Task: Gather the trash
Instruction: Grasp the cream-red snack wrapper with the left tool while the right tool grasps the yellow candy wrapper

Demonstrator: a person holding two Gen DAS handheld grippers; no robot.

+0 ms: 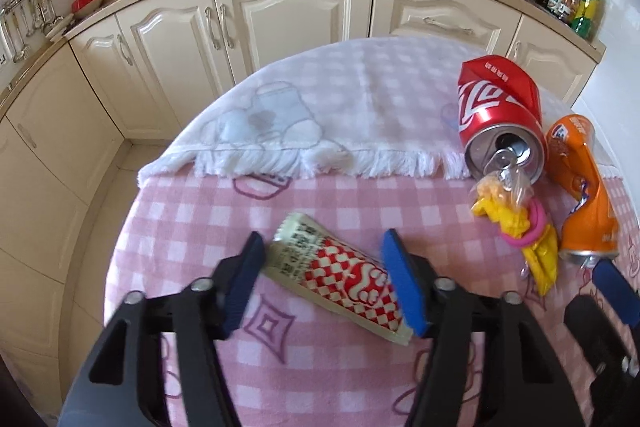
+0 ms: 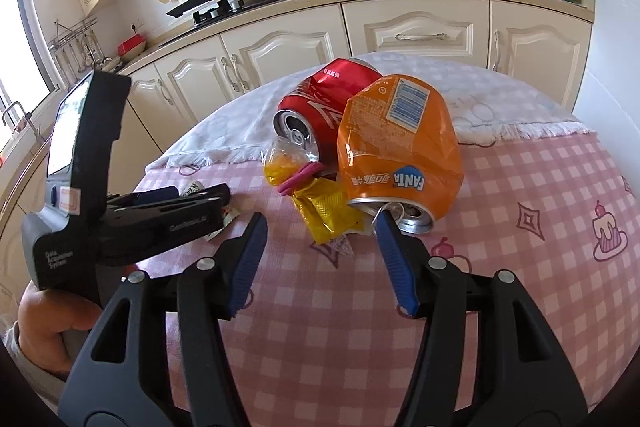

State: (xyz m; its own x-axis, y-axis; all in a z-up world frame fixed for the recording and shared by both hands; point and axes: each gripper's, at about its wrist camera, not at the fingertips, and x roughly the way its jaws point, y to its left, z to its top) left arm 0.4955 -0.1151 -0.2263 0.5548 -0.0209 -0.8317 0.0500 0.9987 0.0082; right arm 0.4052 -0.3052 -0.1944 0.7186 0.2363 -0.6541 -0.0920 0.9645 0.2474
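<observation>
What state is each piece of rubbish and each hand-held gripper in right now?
Red can: dented, on its side.
Orange can: crushed, on its side.
Yellow wrapper: crumpled, pink band around it.
Checked wrapper: flat, between the left jaws.
Left hand-held gripper: open, straddling it.
Right hand-held gripper: open, empty.

- Red-and-white checked wrapper point(image 1: 340, 281): a flattened paper sleeve with a pale printed end, lying flat on the pink checked cloth, long axis running diagonally.
- Red cola can point(image 1: 500, 115): dented, on its side, opened top facing the near edge of the table, resting partly on the white fringed towel.
- Orange Fanta can point(image 2: 396, 151): badly crushed, on its side, touching the red can; its opened top faces the near edge, barcode label upward.
- Yellow wrapper bundle point(image 2: 316, 203): crumpled yellow foil and clear plastic, bound by a pink band, lying against the mouths of both cans.
</observation>
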